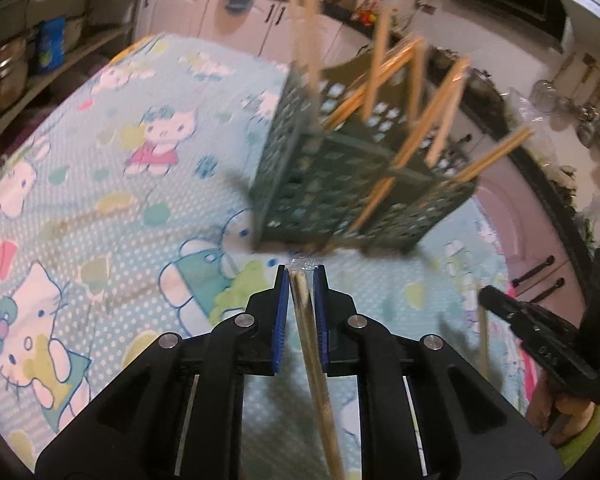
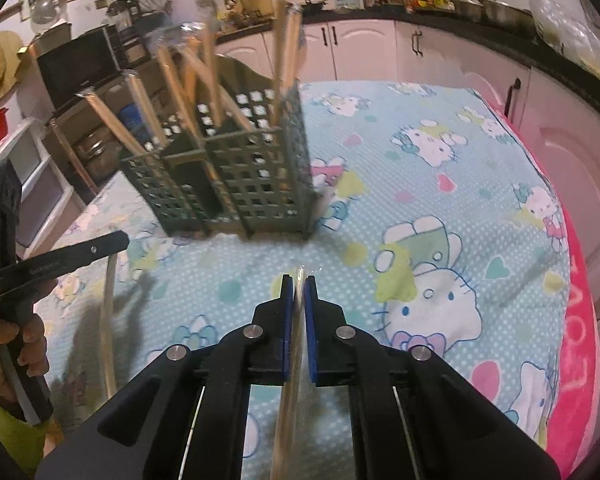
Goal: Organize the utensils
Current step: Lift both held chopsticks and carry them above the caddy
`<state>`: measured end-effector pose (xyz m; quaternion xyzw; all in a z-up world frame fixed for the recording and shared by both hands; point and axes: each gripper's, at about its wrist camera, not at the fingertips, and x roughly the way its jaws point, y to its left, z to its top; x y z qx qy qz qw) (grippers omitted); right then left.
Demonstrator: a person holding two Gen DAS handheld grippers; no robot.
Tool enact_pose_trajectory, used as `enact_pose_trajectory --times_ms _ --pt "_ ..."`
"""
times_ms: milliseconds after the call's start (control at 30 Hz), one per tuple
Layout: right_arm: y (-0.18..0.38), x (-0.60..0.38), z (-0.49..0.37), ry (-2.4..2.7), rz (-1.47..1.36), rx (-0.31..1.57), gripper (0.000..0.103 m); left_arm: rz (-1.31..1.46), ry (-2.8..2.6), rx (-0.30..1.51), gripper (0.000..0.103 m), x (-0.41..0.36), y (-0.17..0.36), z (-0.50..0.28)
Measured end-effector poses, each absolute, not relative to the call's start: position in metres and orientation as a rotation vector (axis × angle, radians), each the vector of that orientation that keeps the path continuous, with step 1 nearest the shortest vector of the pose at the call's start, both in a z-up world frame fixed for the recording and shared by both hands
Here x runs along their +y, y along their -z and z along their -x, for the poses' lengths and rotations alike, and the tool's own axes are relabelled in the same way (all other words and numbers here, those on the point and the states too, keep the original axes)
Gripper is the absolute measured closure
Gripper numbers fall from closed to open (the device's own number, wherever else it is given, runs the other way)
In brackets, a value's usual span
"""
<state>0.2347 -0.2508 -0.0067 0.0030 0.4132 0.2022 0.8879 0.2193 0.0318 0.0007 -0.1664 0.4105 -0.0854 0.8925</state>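
Observation:
A dark green lattice utensil holder [image 1: 340, 184] stands on the Hello Kitty cloth, with several wrapped wooden chopstick pairs [image 1: 440, 112] leaning out of it. It also shows in the right wrist view [image 2: 236, 168]. My left gripper [image 1: 301, 270] is shut on a wrapped chopstick pair [image 1: 312, 344], just in front of the holder. My right gripper [image 2: 299, 280] is shut on another wrapped chopstick pair [image 2: 290, 400], a short way in front of the holder. The right gripper [image 1: 540, 332] shows at the right of the left view, the left gripper [image 2: 60, 260] at the left of the right view.
The light blue Hello Kitty cloth [image 2: 440, 200] covers the table, with a pink edge [image 2: 576, 320] at the right. Kitchen cabinets [image 2: 380, 48] and cluttered counters surround it. Shelves with pots [image 1: 8, 68] stand at the left.

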Motion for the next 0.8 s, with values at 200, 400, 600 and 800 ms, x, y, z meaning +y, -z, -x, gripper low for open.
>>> enact_pose_trajectory --times_ms 200,400,600,800 --pt "-0.015 -0.241 -0.223 -0.462 0.000 0.803 0.097 0.313 0.215 0.787 0.100 0.020 -0.032 -0.212" --pt "-0.040 -0.233 -0.208 -0.503 0.007 0.724 0.098 0.293 0.243 0.738 0.101 0.015 -0.055 -0.207" --pt "-0.062 -0.227 -0.199 -0.536 0.003 0.658 0.098 0.275 0.275 0.690 0.101 0.009 -0.078 -0.203" --pt "-0.082 -0.223 -0.198 -0.548 -0.002 0.598 0.098 0.259 0.300 0.646 0.101 0.006 -0.100 -0.204"
